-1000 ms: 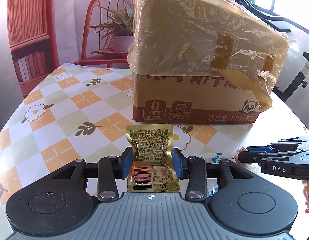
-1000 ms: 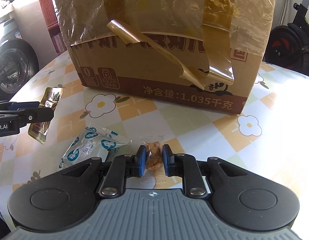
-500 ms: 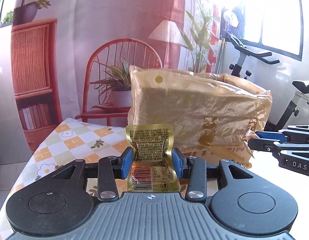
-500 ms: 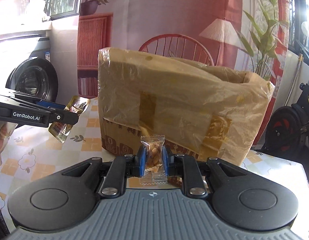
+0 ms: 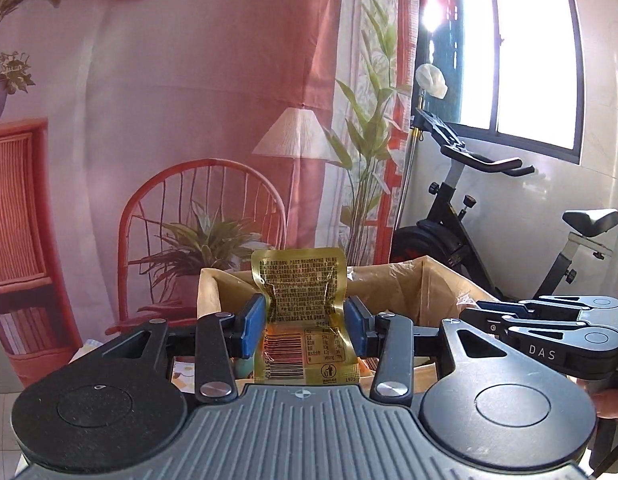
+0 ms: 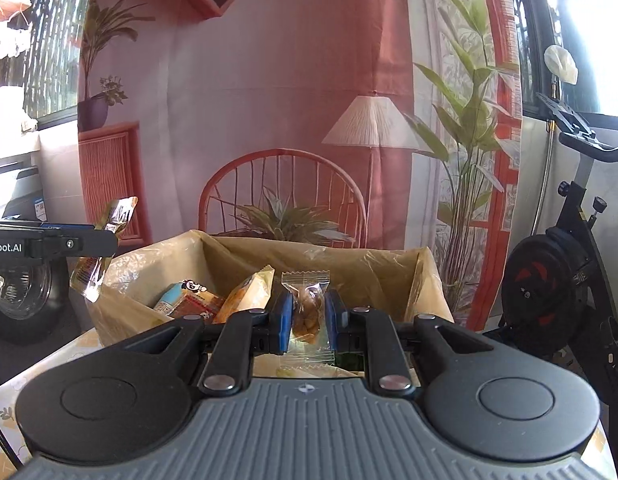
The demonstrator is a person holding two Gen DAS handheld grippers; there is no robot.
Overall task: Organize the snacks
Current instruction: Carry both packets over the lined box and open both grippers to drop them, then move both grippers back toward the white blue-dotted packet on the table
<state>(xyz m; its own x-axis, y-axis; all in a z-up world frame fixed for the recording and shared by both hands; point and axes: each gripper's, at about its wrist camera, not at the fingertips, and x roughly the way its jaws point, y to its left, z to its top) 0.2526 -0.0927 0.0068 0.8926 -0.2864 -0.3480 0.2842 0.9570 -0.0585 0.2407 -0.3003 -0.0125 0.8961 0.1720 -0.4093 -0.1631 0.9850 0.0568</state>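
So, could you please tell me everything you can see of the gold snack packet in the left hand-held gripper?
The gold snack packet is a flat, shiny foil pouch, creased at its middle, with dense dark print above and a barcode and bin symbol near its lower edge. It stands roughly upright between the blue pads of the left hand-held gripper, whose jaws are opening slightly though the packet remains between them. It hangs in the air at the near edge of the plastic-lined cardboard box.

Strong daylight is pouring through the dark-framed glass window (image 5: 529, 48), blowing its panes out to white glare. Fisheye distortion is bending both views' edges, while the centres are staying sharp.
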